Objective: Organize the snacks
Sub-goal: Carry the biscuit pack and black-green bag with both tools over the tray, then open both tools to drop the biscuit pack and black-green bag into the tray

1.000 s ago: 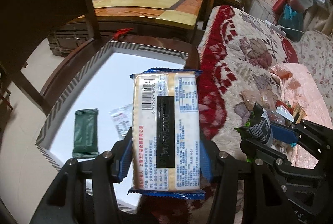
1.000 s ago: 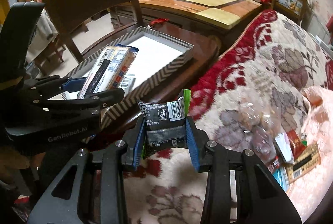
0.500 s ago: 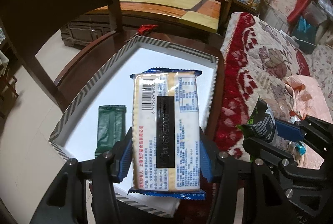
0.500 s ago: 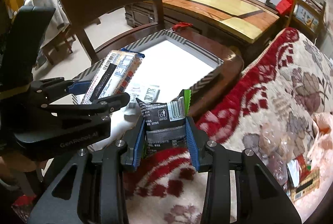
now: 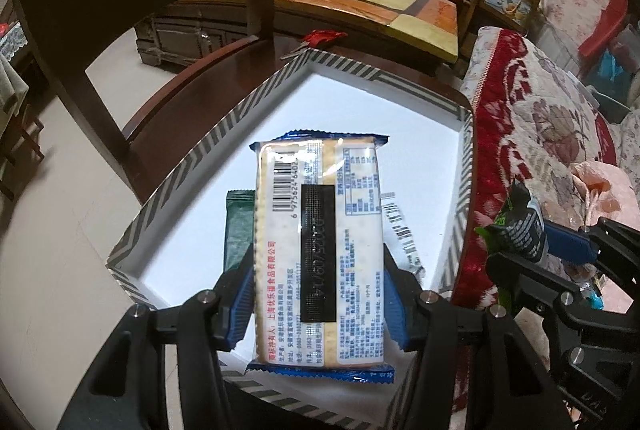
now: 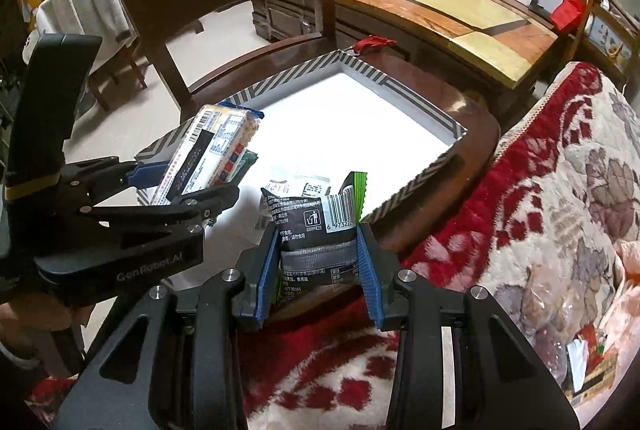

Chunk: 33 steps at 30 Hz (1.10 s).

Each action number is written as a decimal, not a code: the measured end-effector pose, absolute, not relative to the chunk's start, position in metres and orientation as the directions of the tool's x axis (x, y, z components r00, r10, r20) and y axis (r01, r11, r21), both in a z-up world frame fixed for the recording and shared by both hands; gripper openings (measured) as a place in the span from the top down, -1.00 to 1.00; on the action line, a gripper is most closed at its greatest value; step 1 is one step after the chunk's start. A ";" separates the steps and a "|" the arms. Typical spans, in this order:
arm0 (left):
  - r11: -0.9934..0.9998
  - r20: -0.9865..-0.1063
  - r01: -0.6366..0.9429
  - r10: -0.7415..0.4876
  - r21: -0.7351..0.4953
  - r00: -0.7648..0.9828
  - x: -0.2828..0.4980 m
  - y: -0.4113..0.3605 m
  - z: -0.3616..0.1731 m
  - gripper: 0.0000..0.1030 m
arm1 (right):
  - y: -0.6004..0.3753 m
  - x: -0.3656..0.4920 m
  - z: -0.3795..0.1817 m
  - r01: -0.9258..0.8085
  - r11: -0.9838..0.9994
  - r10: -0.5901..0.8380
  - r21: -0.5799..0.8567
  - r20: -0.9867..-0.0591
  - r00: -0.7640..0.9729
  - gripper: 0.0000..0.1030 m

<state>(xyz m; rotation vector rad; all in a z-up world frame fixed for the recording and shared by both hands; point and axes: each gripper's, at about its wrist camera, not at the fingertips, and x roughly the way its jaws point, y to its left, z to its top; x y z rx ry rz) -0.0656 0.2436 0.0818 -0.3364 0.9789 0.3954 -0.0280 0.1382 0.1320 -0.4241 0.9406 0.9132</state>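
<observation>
The left hand-held gripper [image 5: 319, 296] clamps a clear cracker pack [image 5: 318, 250] at mid width, barcode side up, above the white tray [image 5: 192, 166] with its striped rim. In the tray under it lie a green sachet [image 5: 239, 226] and a silver-white packet [image 5: 400, 234].

In the right wrist view, the right hand-held gripper [image 6: 318, 270], nearly closed, pinches a black snack pouch [image 6: 316, 226] over the tray's near corner, beside the floral blanket [image 6: 560, 170]. The left hand-held gripper [image 6: 180, 182] holds the cracker pack [image 6: 210, 154] over the tray's left side.

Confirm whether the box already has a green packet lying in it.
Yes: a dark green packet lies flat on the white floor of the striped box, partly hidden behind the held cracker pack.
</observation>
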 end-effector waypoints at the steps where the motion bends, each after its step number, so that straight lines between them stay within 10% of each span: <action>1: 0.878 -0.852 -0.470 0.171 -0.097 0.495 -0.065 0.245 0.080 -0.11 | 0.140 -0.027 0.131 -0.822 0.566 0.480 0.064 -0.836 0.265 0.30; 33: 0.867 -0.888 -0.495 0.180 -0.061 0.424 -0.034 0.271 0.058 -0.11 | 0.191 0.024 0.088 -0.811 0.573 0.450 0.123 -0.873 0.186 0.30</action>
